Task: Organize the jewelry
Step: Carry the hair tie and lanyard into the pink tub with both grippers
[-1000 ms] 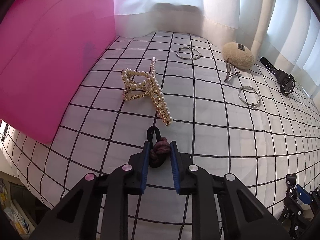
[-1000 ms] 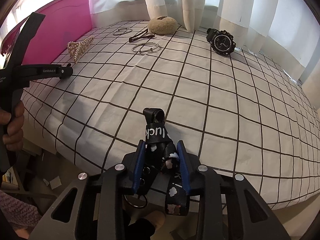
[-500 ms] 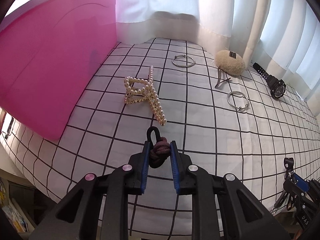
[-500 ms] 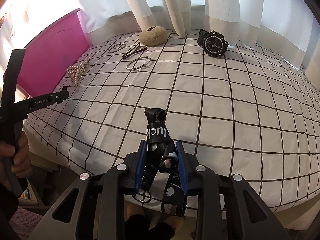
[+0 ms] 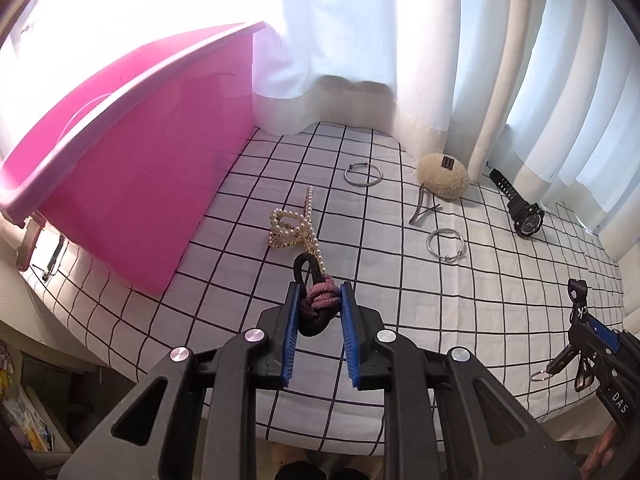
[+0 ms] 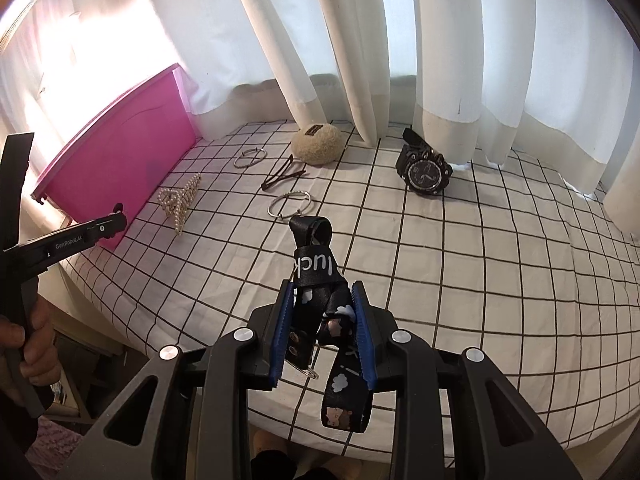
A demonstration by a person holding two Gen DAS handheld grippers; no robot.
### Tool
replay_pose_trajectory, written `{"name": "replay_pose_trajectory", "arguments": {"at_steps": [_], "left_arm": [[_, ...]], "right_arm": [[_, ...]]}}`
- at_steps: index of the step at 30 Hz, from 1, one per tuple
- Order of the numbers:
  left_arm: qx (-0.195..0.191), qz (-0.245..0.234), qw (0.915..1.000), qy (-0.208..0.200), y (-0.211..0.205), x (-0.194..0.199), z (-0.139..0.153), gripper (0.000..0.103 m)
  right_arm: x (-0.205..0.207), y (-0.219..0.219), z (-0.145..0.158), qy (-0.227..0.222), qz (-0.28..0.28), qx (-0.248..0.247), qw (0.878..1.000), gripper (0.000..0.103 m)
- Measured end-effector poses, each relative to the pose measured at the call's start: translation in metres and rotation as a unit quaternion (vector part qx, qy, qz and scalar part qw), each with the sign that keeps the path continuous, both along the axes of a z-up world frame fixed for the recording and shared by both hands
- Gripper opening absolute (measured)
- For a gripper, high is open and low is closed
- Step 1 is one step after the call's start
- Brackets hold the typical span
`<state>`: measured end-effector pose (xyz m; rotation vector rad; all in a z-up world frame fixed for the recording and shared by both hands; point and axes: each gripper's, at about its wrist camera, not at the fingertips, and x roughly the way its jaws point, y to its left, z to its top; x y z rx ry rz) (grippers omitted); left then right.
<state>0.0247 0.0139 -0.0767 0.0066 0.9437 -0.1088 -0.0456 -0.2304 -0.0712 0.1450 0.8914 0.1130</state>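
Observation:
My left gripper [image 5: 319,295] is shut on a pink and black knotted hair tie [image 5: 318,303], lifted above the checked cloth [image 5: 240,320]. My right gripper [image 6: 322,294] is shut on a black printed lanyard strap [image 6: 314,266] whose key ring [image 6: 310,372] hangs below the fingers. On the cloth lie a pearl hair claw [image 5: 294,228], two silver bangles [image 5: 363,175] [image 5: 445,242], a brown hair clip [image 5: 422,210], a beige fluffy hair piece [image 5: 442,176] and a black watch [image 6: 426,170]. A pink bin [image 5: 132,184] stands at the left.
White curtains [image 6: 360,60] hang behind the table and touch its far edge. The table's near edge drops off just below both grippers. In the right wrist view a hand [image 6: 32,328] grips the left tool's handle at the far left.
Both grippers have risen away from the cloth with their loads still held. The table objects look smaller and farther, and the pink bin's rim has come into view.

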Motion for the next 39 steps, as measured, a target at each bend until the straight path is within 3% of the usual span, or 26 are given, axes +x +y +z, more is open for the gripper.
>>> {"name": "replay_pose_trajectory", "arguments": {"at_steps": [10,22,30,39], "left_arm": [[-0.010,0.065,0.9973,-0.032,0.015,-0.018,0.069,0.020],[0.005,0.141,0.9872,-0.074,0.100,0.007,0.129,0.020],[-0.004,0.172,0.9823,-0.074,0.175,0.054,0.137,0.020],[-0.006,0.201,0.9791,-0.032,0.228,0.110,0.112,0.020]], "right_arm": [[0.037,0.014,0.073,-0.062,0.076,0.008,0.995,0.029],[0.128,0.121,0.145,-0.113,0.190,0.045,0.974,0.029],[0.218,0.210,0.184,-0.132,0.239,0.064,0.960,0.029],[0.292,0.290,0.172,-0.086,0.274,0.067,0.955,0.029]]}}
